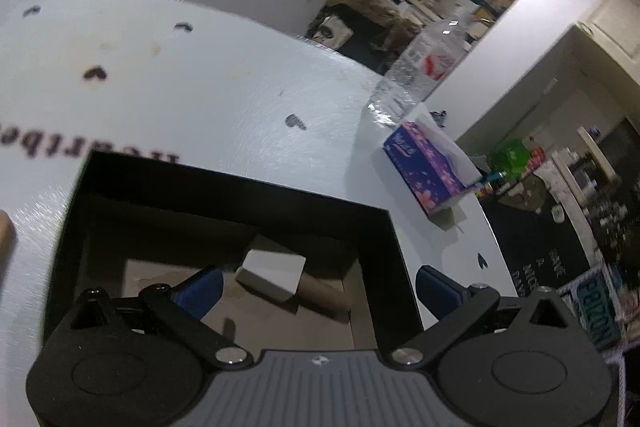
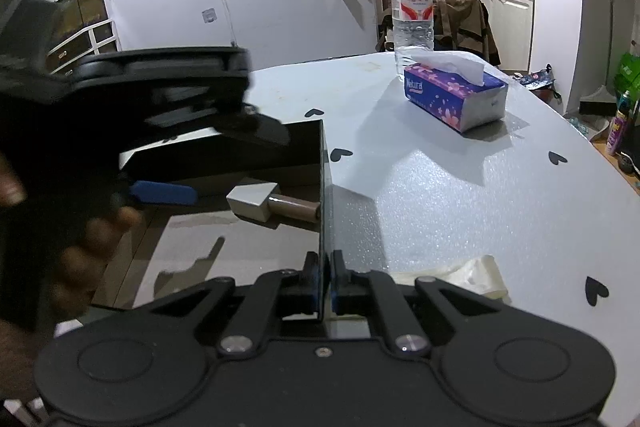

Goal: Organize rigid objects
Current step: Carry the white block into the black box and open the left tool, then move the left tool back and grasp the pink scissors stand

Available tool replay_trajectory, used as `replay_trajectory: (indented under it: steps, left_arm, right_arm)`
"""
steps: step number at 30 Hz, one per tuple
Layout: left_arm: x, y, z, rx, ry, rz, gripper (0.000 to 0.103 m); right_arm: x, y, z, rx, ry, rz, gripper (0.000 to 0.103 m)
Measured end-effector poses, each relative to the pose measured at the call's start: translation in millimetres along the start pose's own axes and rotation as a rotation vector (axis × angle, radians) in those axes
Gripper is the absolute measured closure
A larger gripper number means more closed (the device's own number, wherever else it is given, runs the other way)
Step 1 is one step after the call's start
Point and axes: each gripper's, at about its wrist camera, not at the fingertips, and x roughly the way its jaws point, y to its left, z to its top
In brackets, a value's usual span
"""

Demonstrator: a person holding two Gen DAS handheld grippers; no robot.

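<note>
Box (image 1: 224, 187) black, open on top, lying on white table (image 1: 240, 87) printed with small black hearts. Left claw (image 1: 316, 287) spread wide open over box, holding nothing: one blue finger (image 1: 200, 289) inside box, other blue finger (image 1: 434, 289) outside its right wall. Between them, a little ahead, stamp-like thing (image 1: 272, 275) lying on its side on brown cardboard floor of box, not touched by either finger.

Right claw (image 2: 325, 287) closed on right wall of box (image 2: 322, 187), thin black panel pinched between both pads, standing upright. Beyond it, same stamp-like thing (image 2: 252, 201) seen with pale grey square block at one end and round brown handle (image 2: 296, 209) at other, handle end touching or nearly touching gripped wall. Left claw (image 2: 160, 193) blurred, held by hand (image 2: 80, 259) above box interior.

Farther on table: purple tissue pack (image 2: 456, 95), clear water bottle (image 2: 412, 11) just behind it, crumpled pale wrapper (image 2: 472, 277) near right claw, outside box.
</note>
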Motion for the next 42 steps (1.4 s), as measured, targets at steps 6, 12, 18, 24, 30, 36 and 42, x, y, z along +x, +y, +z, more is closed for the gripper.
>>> replay_trajectory:
  steps: [6, 12, 18, 24, 30, 36, 42]
  left_arm:
    - [-42, 2, -11, 0.126, -0.076, 0.006, 0.0]
    - [-79, 26, -27, 0.18, -0.171, 0.105, 0.0]
    - [-106, 61, -39, 0.165, -0.249, 0.236, 0.0]
    - [-120, 92, -56, 0.17, -0.309, 0.379, 0.0]
    - [-119, 122, -62, 0.098, -0.319, 0.48, 0.008]
    - [-117, 138, -59, 0.061, -0.317, 0.496, 0.026]
    - [-111, 137, -59, 0.082, -0.291, 0.491, 0.05]
  right_arm:
    - [0, 0, 0, 0.005, 0.0, -0.001, 0.097]
    - [0, 0, 0, 0.008, 0.0, -0.001, 0.097]
    - [0, 0, 0, 0.008, 0.005, -0.004, 0.097]
    - [0, 1, 0, 0.011, 0.005, -0.004, 0.097]
    - [1, 0, 0, 0.006, 0.009, -0.007, 0.097]
    - [1, 1, 0, 0.007, 0.012, -0.01, 0.097]
    - [2, 2, 0, 0.01, 0.014, -0.013, 0.097]
